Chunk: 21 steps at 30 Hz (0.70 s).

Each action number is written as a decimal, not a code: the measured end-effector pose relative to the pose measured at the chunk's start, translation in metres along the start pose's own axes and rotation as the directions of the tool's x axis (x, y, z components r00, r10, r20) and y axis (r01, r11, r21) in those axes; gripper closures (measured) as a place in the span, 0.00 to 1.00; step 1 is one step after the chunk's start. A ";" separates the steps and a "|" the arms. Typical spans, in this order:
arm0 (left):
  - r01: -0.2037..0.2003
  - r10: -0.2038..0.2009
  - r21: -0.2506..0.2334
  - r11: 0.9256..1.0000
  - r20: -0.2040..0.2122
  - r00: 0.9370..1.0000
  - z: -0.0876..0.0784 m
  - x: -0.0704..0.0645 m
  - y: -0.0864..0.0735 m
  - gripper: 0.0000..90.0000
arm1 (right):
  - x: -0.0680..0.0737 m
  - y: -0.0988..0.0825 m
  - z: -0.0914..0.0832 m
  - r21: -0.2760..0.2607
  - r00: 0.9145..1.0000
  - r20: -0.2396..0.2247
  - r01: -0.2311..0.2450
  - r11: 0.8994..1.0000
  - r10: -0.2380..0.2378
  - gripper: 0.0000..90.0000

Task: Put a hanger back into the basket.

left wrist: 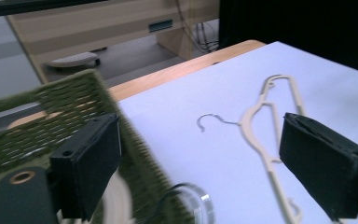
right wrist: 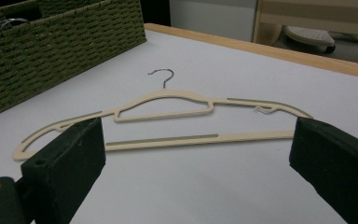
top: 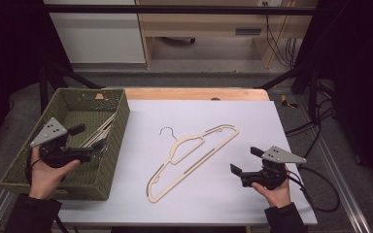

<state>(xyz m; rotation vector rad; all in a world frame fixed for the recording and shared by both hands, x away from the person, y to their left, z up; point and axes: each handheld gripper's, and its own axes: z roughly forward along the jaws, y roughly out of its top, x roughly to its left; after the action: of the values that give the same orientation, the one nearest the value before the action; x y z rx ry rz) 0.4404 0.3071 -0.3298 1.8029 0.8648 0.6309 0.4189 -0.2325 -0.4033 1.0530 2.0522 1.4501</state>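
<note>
Cream hanger (top: 193, 160) flat on white table cover (top: 252, 126), diagonal, hook toward far edge, easy to grab from either end. Left gripper (top: 90, 154) over wicker basket (top: 29, 160) holding more hangers, jaws wide, empty. Right gripper (top: 243, 162) near hanger's right end, jaws spread wide, empty, lined up for pickup probably.

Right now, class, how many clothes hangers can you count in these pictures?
At least 2. One cream hanger lies flat on the white table top, between the grippers. At least one more lies in the green woven basket; the overlapping pieces there may hide others.
</note>
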 end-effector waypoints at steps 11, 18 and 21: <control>0.012 -0.012 0.005 1.000 0.083 0.997 0.037 -0.046 -0.004 0.08 | 0.000 0.000 0.000 -0.005 1.000 0.004 0.000 1.000 0.000 0.05; 0.001 -0.008 0.052 0.999 0.121 0.993 0.064 -0.071 -0.017 0.08 | 0.001 0.000 -0.001 -0.008 1.000 -0.001 0.001 1.000 -0.001 0.05; -0.016 0.005 0.081 0.997 0.128 0.992 0.075 -0.079 -0.022 0.09 | 0.000 0.000 0.000 -0.005 1.000 0.002 0.004 1.000 -0.004 0.05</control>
<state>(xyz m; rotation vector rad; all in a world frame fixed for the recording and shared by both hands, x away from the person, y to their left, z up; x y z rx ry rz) 0.4420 0.2083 -0.3802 1.9006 0.8051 0.4874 0.4185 -0.2323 -0.4029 1.0471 2.0469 1.4512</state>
